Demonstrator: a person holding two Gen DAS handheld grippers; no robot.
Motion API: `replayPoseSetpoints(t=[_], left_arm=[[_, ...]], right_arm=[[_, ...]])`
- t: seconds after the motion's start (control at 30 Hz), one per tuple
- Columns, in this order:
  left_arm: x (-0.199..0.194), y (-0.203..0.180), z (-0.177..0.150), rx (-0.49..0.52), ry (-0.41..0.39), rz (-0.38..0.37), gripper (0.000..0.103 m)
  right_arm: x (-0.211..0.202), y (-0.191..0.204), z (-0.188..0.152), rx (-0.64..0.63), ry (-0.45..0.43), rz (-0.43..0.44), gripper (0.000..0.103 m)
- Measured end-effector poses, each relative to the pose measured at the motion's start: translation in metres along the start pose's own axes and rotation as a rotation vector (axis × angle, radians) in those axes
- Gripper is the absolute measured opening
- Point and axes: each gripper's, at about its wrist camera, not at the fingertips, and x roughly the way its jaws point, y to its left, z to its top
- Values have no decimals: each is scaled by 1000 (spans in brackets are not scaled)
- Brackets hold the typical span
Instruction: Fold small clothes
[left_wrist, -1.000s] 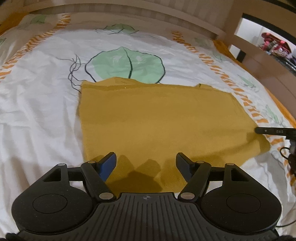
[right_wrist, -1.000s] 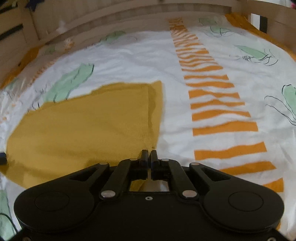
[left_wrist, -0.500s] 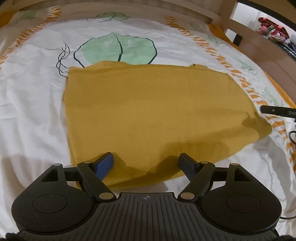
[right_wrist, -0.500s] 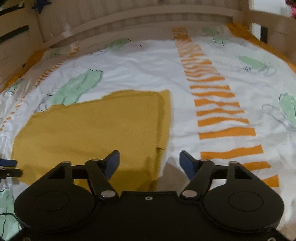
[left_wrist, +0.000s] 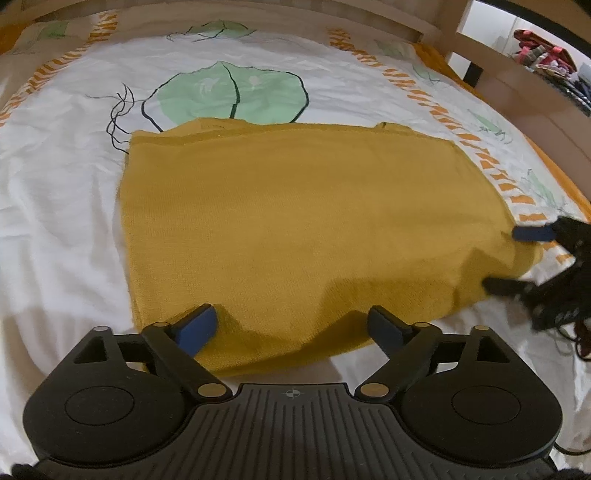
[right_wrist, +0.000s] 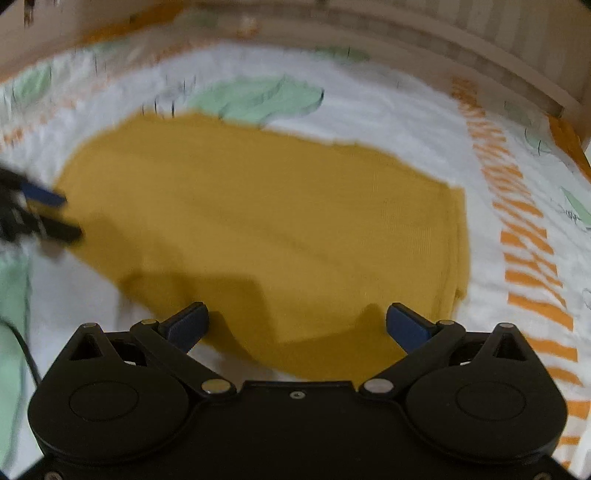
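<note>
- Garment, one: a mustard-yellow knitted cloth, folded into a rough rectangle (left_wrist: 306, 236), lying flat on the bed directly ahead of both claws; its near edge sits between the left claw's fingers, and in the right wrist view it fills the space ahead of the right claw.
- Left claw (left_wrist: 291, 326), one: a second ago moderately parted, now wider and opening further; nothing pinched, pads clear of the cloth, which merely lies between and under them.
- Right claw (right_wrist: 295, 321), one: a second ago clamped shut at the cloth's right edge; now spread to its widest, opening, and holding nothing. It has also swung across, so the garment, earlier off to its left, now lies straight ahead. From the left wrist view it shows at the cloth's far right corner (left_wrist: 517, 258), fingers apart.
- Reading of the change: both claws have let go, so one fold appears finished and laid down; judged next, a fresh grasp for a further fold, or smoothing.
- Bed cover, one: white printed sheet with green leaves and orange dashed stripes (left_wrist: 62, 192), beneath the garment.
- Wooden bed frame (right_wrist: 461, 48), one, beyond the cloth.
- Picture quality: right wrist view is motion-blurred; fine cloth edges there are uncertain.
</note>
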Motion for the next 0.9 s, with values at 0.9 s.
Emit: replayPoseSetpoints(t=[0.9], left_arm=[[10, 0, -2, -84, 2, 0, 102]], right_arm=[[50, -155, -22, 849, -161, 484, 103]])
